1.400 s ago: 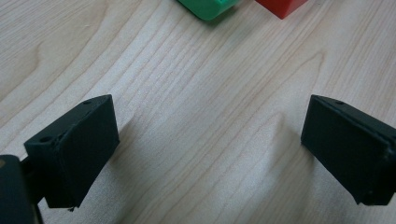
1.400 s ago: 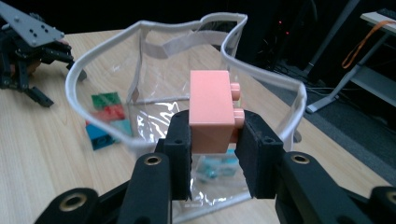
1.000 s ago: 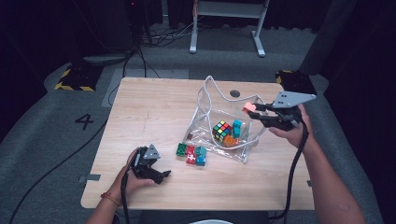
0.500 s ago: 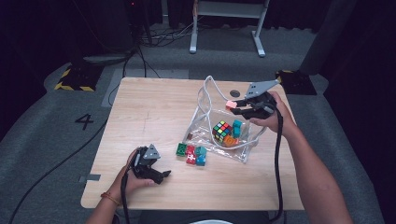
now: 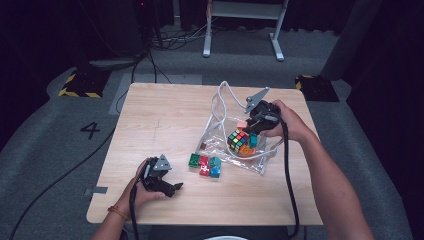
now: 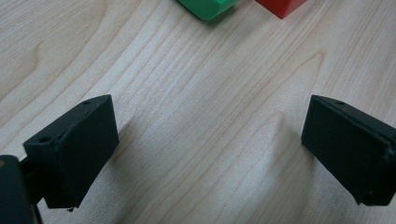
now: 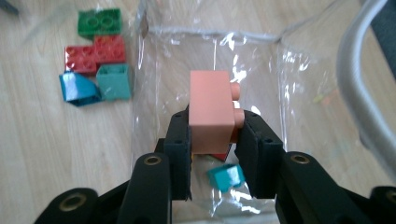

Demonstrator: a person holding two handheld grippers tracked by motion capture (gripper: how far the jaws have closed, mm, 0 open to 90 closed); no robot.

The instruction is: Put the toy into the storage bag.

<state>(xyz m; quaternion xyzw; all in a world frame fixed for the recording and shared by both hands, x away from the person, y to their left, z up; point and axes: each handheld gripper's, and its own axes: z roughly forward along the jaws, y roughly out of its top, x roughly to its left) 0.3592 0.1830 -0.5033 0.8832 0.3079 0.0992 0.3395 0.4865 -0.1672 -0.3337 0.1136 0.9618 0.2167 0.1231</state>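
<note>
a: which step is this looking like to you?

b: the dropping-in step, i'd say. the right gripper (image 7: 212, 140) is clamping a salmon-pink building brick (image 7: 211, 111) between its jaws, studs turned sideways, and holding it over the clear plastic bag (image 7: 177, 60). in the high view that gripper (image 5: 248, 126) is hovering at the bag's open mouth, just above the puzzle cube (image 5: 238, 140) that is lying inside.

a: and the other hand?

b: the left gripper (image 5: 170, 189) is resting near the table's front edge with its jaws standing wide apart, nothing between them, only bare wooden table (image 6: 196, 116) under them.

a: what is waiting outside the bag?

b: a small cluster just beside it: a green brick (image 7: 99, 22), a red brick (image 7: 95, 52), a teal block (image 7: 114, 81) and a blue one (image 7: 77, 88).

a: so what is the next move asking for?

b: i'm judging it needs the brick lowered past the bag's rim before the jaws part, so it is landing inside beside the cube rather than sliding off the slack plastic. the floppy film could fold over the opening, so steadying it may be helping.
</note>
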